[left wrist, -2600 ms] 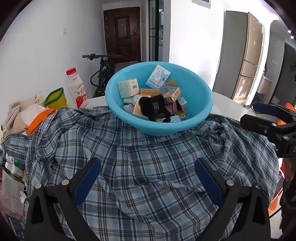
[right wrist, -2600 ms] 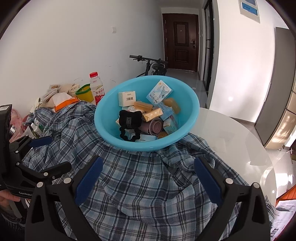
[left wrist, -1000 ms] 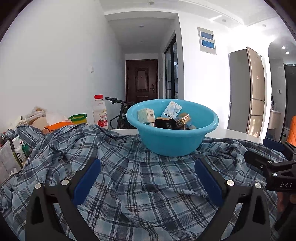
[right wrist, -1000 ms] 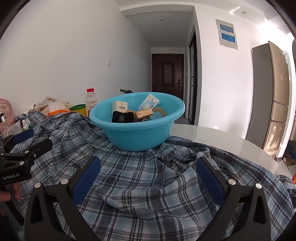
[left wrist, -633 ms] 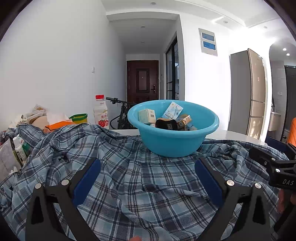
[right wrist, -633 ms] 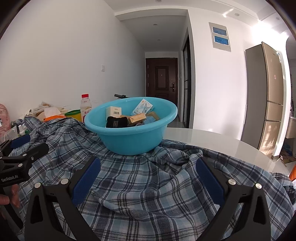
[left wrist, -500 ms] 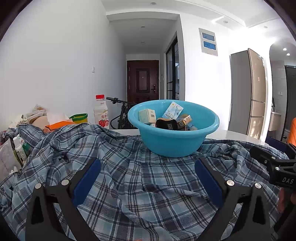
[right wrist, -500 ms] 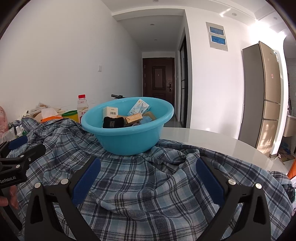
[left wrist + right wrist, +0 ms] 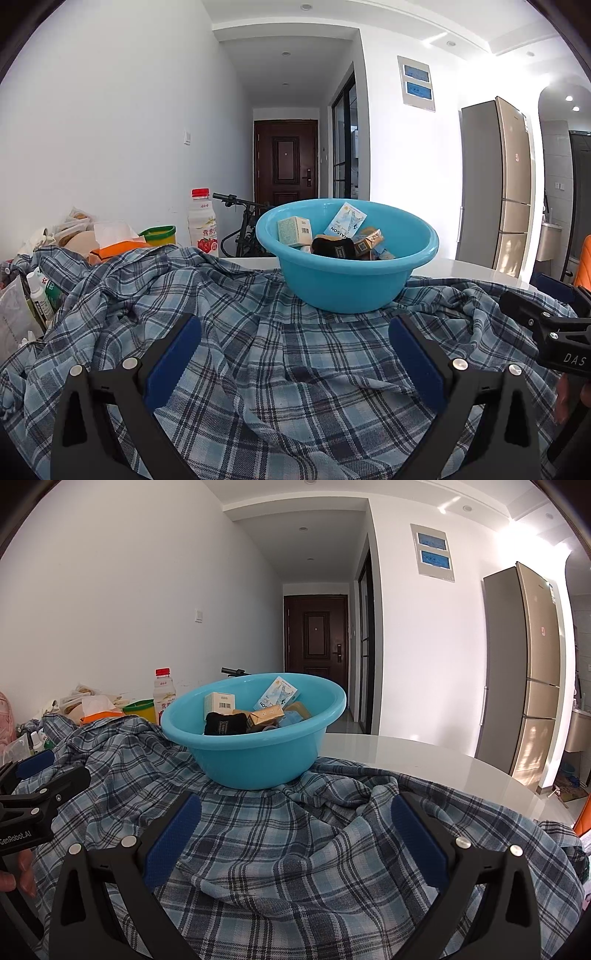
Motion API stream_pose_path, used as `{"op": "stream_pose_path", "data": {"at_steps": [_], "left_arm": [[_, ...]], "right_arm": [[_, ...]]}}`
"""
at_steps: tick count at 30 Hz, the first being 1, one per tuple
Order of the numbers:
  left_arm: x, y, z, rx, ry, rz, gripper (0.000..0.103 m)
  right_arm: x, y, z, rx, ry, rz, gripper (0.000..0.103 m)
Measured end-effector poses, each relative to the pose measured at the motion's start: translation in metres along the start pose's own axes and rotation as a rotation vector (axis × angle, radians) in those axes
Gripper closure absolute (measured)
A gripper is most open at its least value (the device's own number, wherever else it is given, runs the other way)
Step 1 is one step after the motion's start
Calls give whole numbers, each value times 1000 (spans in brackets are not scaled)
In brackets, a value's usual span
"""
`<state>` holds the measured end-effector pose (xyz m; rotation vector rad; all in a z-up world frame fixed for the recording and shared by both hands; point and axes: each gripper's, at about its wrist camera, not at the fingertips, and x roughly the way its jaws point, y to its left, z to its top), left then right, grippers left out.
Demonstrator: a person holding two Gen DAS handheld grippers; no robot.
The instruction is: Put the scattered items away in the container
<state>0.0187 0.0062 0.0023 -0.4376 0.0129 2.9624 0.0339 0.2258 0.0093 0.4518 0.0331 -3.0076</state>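
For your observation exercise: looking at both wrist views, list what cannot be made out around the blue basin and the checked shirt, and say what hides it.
- Basin bottom, both views: near wall and piled boxes hide lower items.
- Table under the shirt, both views: cloth covers it.
- Bottle label, left view: print too small.
- Bicycle, left view: basin and shirt hide most of it.
- Small bottles, left view: cut off by the edge.

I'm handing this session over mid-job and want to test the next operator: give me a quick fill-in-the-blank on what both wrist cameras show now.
1. The blue basin sits on a ____ shirt.
2. The left gripper and the right gripper both have their jaws ____.
3. The drink bottle behind the shirt has a ____ cap.
4. The black pouch lies ____ the basin.

Missing words: plaid; open; red; inside
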Motion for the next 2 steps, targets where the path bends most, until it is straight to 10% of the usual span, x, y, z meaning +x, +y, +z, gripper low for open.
{"op": "stream_pose_path", "data": {"at_steps": [2], "left_arm": [[1,0,1,-1,0,6,0]], "right_arm": [[0,0,0,0,0,0,1]]}}
